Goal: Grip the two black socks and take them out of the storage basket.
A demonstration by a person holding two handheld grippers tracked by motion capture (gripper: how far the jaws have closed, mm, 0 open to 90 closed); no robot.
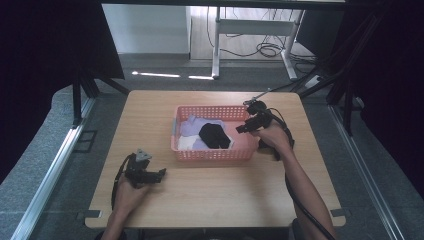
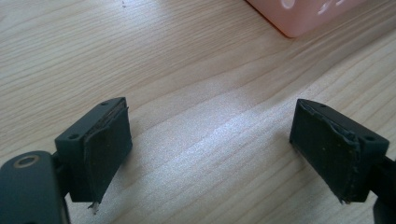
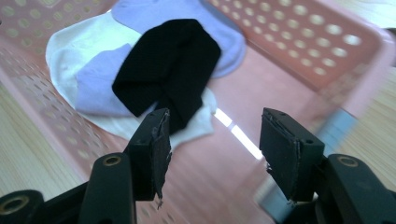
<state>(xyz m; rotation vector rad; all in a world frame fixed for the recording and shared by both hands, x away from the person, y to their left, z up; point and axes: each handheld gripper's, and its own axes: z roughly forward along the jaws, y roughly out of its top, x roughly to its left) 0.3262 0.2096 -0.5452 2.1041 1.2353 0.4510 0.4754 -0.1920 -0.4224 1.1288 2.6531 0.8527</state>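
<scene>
A pink perforated basket (image 1: 212, 154) stands mid-table and holds a black sock (image 1: 214, 135) on top of lilac socks (image 1: 192, 126) and a white one (image 1: 186, 143). My right gripper (image 1: 242, 128) hovers open over the basket's right side with nothing between its jaws; in the right gripper view the black sock (image 3: 170, 65) lies just beyond the right gripper (image 3: 215, 144), over the lilac socks (image 3: 100, 88) and the white sock (image 3: 70, 51). My left gripper (image 1: 161, 173) is open and empty low over the table (image 2: 187, 70) at the front left, near a basket corner (image 2: 303, 14).
The wooden table (image 1: 210, 200) ends close in front of the person's forearms. Beyond its far edge stand dark stand legs, a white desk frame (image 1: 250, 30) and cables on the grey floor. Dark curtains hang on both sides.
</scene>
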